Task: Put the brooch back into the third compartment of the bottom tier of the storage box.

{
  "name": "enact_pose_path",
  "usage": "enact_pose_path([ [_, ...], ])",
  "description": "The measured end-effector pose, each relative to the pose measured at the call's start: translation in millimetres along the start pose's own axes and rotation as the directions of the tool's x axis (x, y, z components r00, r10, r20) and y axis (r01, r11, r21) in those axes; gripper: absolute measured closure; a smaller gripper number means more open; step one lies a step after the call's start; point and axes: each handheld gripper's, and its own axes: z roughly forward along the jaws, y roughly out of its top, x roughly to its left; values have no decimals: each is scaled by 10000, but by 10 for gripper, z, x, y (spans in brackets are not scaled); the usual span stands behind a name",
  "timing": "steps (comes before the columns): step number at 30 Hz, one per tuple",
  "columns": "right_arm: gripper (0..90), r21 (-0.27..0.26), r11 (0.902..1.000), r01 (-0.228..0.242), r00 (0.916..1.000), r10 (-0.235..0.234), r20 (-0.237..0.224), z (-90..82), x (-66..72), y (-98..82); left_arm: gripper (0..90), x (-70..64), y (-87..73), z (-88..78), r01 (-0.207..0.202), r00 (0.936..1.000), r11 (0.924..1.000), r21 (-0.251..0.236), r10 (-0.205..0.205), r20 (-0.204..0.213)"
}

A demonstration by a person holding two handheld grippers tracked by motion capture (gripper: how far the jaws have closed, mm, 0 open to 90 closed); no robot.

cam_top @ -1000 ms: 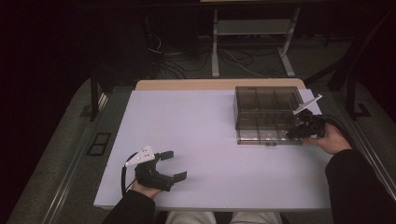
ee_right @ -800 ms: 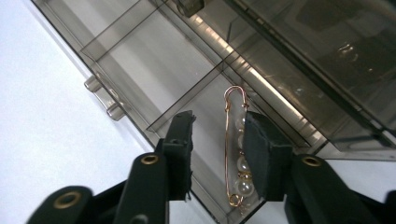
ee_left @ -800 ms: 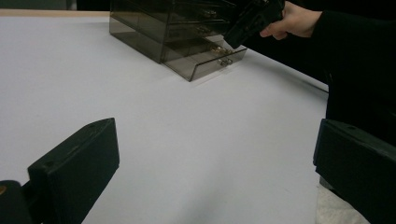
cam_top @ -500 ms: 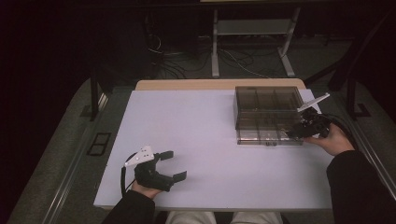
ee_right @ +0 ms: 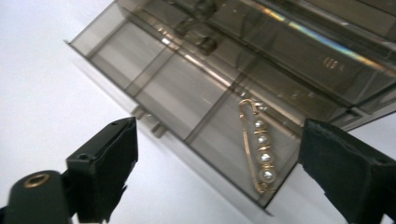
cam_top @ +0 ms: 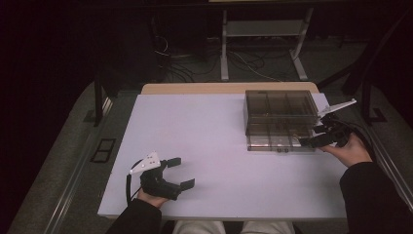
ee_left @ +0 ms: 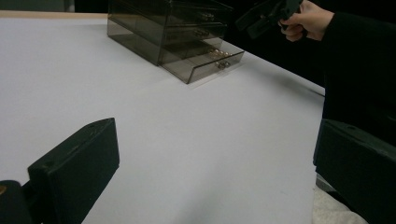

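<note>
Right claw (ee_right: 212, 154) gapes wide over the pin (ee_right: 257, 147) in the open drawer (ee_right: 163, 88), left claw (cam_top: 181, 172) idles open; a careless pinch could skid it.

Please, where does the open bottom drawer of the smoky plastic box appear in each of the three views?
High view: the open drawer lies right of centre, at the box's near edge.
Left gripper view: upper middle, jutting from the box.
Right gripper view: centre, holding a pearl pin.
Shared landmark: the drawer's small knobs.
</note>
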Motion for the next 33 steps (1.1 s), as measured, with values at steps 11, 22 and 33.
enact_pose_path([
  [11,1,-698,9972,-263,9991,239,-349,-94,222,-68,0,0,0,3,31,10000,10000,-9,-31,5],
  [22,1,-1166,9930,-178,9977,100,-675,-156,436,-128,0,-4,-1,4,34,10000,10000,-20,-34,15],
  [33,2,-1700,9854,-70,9946,-107,-1033,-186,651,-235,0,-5,-2,8,30,10000,10000,-13,-30,11],
])
